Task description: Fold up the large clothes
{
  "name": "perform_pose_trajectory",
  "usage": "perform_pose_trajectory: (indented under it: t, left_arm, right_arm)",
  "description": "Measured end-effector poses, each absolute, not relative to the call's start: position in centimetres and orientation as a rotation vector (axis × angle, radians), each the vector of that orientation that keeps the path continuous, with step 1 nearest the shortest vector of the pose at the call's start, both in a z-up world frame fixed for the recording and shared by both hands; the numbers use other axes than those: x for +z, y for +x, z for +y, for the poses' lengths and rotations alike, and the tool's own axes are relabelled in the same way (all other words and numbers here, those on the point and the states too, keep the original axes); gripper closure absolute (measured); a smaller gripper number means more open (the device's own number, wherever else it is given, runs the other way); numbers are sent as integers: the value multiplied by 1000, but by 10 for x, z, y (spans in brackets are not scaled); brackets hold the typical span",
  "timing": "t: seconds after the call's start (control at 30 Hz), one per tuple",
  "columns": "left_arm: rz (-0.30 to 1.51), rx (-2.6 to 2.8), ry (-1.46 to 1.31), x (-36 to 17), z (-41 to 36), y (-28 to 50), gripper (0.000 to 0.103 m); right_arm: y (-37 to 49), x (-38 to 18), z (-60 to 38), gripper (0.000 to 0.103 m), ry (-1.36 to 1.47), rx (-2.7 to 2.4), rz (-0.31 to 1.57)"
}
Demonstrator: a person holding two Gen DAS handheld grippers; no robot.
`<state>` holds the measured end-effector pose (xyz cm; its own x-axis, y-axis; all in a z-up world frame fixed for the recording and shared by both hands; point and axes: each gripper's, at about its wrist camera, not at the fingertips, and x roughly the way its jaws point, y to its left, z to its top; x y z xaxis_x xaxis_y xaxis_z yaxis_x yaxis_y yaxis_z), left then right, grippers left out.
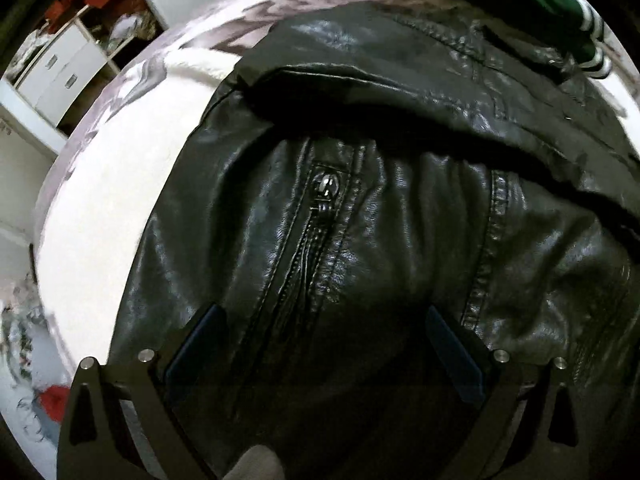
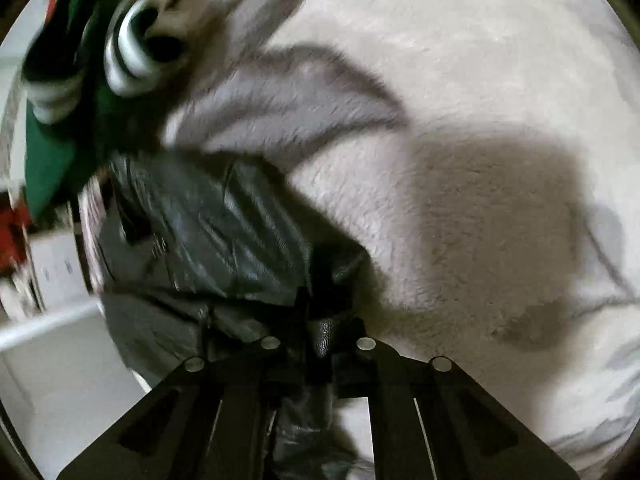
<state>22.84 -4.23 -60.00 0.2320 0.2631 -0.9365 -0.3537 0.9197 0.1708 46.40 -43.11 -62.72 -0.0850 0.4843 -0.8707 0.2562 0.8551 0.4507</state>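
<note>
Step in hand: I judge I am carrying one part of the black leather jacket point(image 1: 360, 220) across itself to make a fold, with my right gripper point(image 2: 322, 300) doing the pulling.
Right gripper: my jaws are pinched together on a bunched edge of the jacket point(image 2: 208, 224); a nub of leather shows between them.
Left gripper: my left gripper point(image 1: 324, 328) stands with its jaws wide apart, poised above the jacket's front and gripping nothing (whether the tips touch the leather I cannot tell).
How to do it well: leather is stiff and slippery, so I should keep the pinch firm and move the edge low and level; my left gripper could press near the zip point(image 1: 316, 232) to anchor the body while the right side travels.
Risk: the right view is blurred, which suggests quick motion; a jerk could slide the whole jacket across the fleece.
Where the jacket is: it lies on a white and grey fleece blanket point(image 2: 460, 100), with bare fleece to its left in the left view.
How it looks: glossy, creased, black, with stitched seams and a zip down the panel under my left gripper; a thick rolled fold point(image 1: 400, 92) runs across the far side.
Neighbour: a green garment with striped cuffs point(image 2: 132, 48) sits at the far edge, just beside the jacket.
</note>
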Motion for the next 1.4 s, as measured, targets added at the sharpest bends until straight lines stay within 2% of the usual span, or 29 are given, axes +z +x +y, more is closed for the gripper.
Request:
perform_pose_trajectory:
  t: [0.03, 0.1, 0.17, 0.27, 0.47, 0.5, 0.57, 0.7, 0.83, 0.93, 1.03, 1.17, 1.4]
  left_arm:
    - [1272, 468, -75, -592, -45, 228, 0]
    - [1271, 544, -37, -577, -57, 223, 0]
    - [1269, 576, -22, -564, -71, 211, 0]
    - [1298, 613, 80, -558, -105, 193, 0]
    - [1375, 641, 273, -598, -142, 178, 0]
    - [1371, 644, 275, -601, -140, 181, 0]
    - [1382, 636, 248, -602, -136, 182, 0]
    - [1394, 615, 167, -603, -128, 179, 0]
    - [1411, 591, 73, -608, -112, 181, 0]
    - [1428, 590, 61, -606, -109, 184, 0]
    - [1396, 614, 162, -589, -122, 182, 0]
    - [1368, 595, 293, -567, -168, 167, 0]
    - [1323, 373, 506, -566, -292, 144, 0]
  right_arm:
    - [464, -618, -428, 87, 546, 230, 1685]
    - [456, -596, -429, 63, 514, 252, 1695]
    - [432, -570, -439, 48, 512, 244, 1662]
    - [387, -561, -442, 48, 594, 291, 1716]
    - [312, -617, -399, 49, 622, 354, 1884]
    - [304, -625, -393, 53, 535, 301, 1884]
    - [294, -630, -399, 72, 503, 228, 1833]
    - [288, -620, -399, 72, 450, 195, 1811]
    - [290, -613, -382, 70, 354, 247, 1837]
    - [294, -606, -385, 54, 394, 290, 1851]
    - [289, -592, -398, 51, 420, 301, 1845]
    - [282, -574, -428, 44, 380, 244, 1817]
    - [268, -561, -504, 43, 409, 119, 1797]
